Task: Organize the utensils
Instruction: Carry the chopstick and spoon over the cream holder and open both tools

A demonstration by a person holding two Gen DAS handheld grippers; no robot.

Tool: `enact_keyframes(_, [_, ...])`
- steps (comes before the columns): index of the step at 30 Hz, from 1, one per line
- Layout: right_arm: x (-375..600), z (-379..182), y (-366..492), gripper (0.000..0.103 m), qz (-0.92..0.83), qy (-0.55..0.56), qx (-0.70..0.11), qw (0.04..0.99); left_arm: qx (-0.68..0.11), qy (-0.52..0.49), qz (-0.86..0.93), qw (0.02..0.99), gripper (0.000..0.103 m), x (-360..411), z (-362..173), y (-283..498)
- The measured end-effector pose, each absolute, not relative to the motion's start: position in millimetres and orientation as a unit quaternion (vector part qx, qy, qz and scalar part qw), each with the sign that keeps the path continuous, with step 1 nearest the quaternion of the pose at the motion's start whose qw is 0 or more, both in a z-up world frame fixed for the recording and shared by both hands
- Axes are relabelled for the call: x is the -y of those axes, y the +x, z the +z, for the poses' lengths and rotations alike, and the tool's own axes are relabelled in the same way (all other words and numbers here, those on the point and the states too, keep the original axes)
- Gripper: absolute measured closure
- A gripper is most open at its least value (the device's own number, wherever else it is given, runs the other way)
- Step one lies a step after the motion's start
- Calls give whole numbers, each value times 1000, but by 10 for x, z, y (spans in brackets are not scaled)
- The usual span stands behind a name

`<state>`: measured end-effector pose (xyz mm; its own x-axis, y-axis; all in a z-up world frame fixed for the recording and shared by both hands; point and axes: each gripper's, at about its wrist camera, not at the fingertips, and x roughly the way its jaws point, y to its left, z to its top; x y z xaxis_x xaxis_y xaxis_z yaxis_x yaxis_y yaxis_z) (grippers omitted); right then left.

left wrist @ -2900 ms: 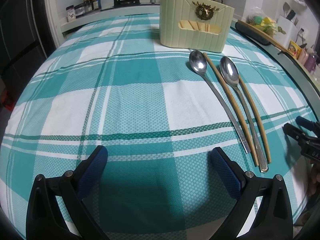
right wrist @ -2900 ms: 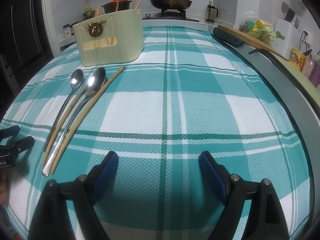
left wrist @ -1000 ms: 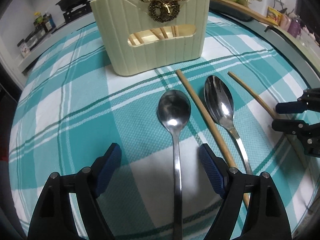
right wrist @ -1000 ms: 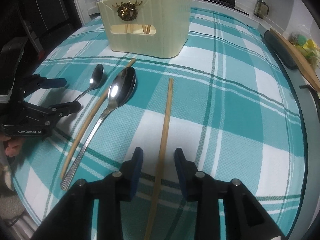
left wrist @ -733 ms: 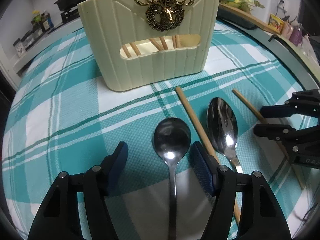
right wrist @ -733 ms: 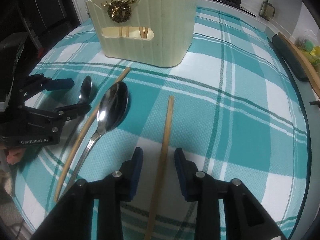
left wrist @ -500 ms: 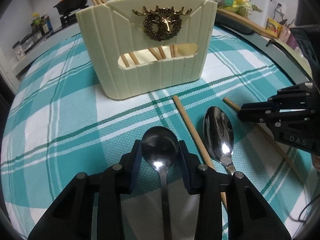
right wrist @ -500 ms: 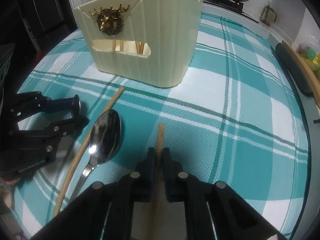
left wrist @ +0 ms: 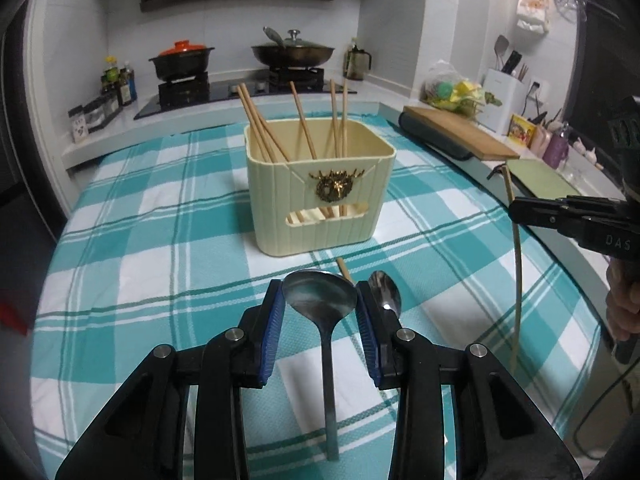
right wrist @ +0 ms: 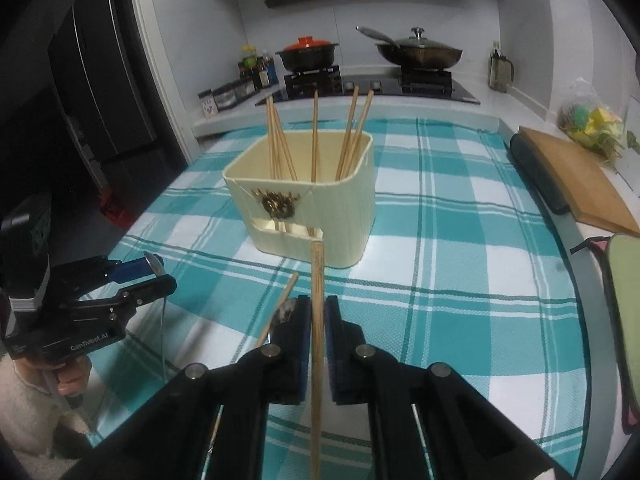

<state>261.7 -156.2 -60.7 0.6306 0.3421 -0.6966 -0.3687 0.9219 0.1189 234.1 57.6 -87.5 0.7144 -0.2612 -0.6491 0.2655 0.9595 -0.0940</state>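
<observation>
My left gripper [left wrist: 320, 304] is clamped on a steel spoon [left wrist: 320, 300]: its bowl sits between the blue pads at lower centre of the left wrist view, its handle running down toward the bottom edge. Just right of it a second spoon [left wrist: 385, 294] lies on the teal plaid tablecloth [left wrist: 140, 240], and the tip of a wooden chopstick [left wrist: 344, 270] pokes out between the two bowls.

My right gripper [right wrist: 318, 320] is pressed together on another chopstick [right wrist: 317, 280], which runs up the middle of the right wrist view, its tip in front of the cream utensil holder [right wrist: 344, 216]. The holder stands upright on the cloth at centre frame in both views, with several chopsticks [left wrist: 298, 120] leaning inside it.

At the left edge of the right wrist view, my left gripper shows from the side with the spoon hanging from it clear of the cloth.
</observation>
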Motion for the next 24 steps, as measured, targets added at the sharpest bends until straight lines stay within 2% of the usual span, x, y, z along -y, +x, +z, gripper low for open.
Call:
enact_keyframes(11, [1509,-135,2064,96,187,-39,-293,937,-308,-26,-144,940,68,-727,-497,1990])
enact_keyframes(24, [1525,212,2214,96,179,-32,-248,952,-270,-39,-147,951,68,-826,137,2125])
